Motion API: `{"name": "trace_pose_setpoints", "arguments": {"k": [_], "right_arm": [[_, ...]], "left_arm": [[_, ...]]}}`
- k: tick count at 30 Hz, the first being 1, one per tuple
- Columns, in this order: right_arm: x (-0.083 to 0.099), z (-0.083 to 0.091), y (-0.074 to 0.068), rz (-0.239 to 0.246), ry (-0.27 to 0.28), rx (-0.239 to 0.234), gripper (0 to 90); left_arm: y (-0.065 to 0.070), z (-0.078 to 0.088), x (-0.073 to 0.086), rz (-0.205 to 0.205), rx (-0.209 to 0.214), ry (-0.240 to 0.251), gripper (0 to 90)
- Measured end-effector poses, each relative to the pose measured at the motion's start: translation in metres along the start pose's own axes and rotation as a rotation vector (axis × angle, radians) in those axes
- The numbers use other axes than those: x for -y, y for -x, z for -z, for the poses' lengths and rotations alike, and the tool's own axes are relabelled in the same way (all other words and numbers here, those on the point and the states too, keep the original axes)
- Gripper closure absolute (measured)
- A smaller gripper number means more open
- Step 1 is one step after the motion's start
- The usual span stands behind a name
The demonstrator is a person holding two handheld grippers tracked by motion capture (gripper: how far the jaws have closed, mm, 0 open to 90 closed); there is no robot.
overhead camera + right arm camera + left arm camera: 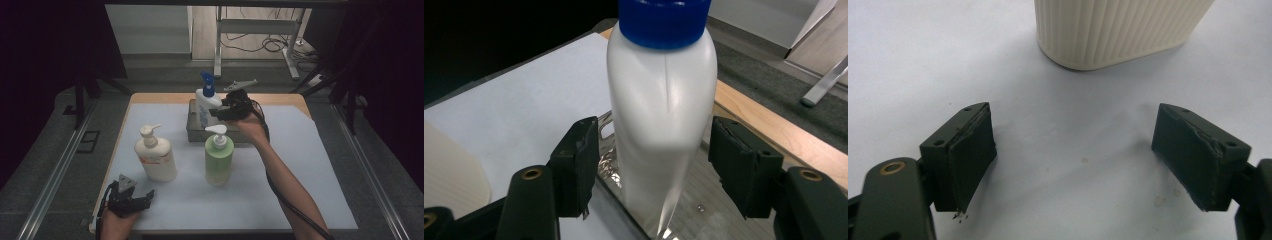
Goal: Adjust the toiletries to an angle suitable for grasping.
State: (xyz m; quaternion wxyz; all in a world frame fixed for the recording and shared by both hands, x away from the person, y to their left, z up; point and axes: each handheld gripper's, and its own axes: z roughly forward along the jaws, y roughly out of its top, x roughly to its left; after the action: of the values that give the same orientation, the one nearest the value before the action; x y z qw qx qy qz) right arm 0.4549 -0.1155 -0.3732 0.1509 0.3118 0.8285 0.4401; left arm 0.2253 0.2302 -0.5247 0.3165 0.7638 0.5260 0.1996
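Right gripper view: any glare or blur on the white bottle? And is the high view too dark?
Right gripper view: white bottle slightly soft, a glare streak down its side, bright glints on the metal tray. High view: dim overall, surroundings near black, white mat evenly lit. Left gripper view: cream bottle and pads sharp, soft shadows.

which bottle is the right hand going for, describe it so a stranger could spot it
Start at the metal tray at the far middle of the table. The white pump bottle stands in it, between the right tongs, whose pads sit just off its sides. Alone among the three bottles, it has a blue pump; the cream bottle and green bottle have pale ones.
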Motion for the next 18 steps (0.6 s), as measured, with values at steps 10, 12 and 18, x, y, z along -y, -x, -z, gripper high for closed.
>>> {"name": "trace_pose_setpoints", "arguments": {"k": [10,12,18], "right_arm": [[0.012,0.015,0.0,0.018,-0.008,-0.042,41.1],[0.013,0.016,0.0,0.017,-0.011,-0.039,42.2],[0.023,0.021,0.005,-0.013,-0.027,-0.022,56.3]], "left_arm": [[0.0,0.0,0.0,0.0,0.0,0.001,17.0],[0.0,0.0,0.0,0.0,0.0,0.001,17.0],[0.0,0.0,0.0,0.0,0.0,0.0,17.0]]}}
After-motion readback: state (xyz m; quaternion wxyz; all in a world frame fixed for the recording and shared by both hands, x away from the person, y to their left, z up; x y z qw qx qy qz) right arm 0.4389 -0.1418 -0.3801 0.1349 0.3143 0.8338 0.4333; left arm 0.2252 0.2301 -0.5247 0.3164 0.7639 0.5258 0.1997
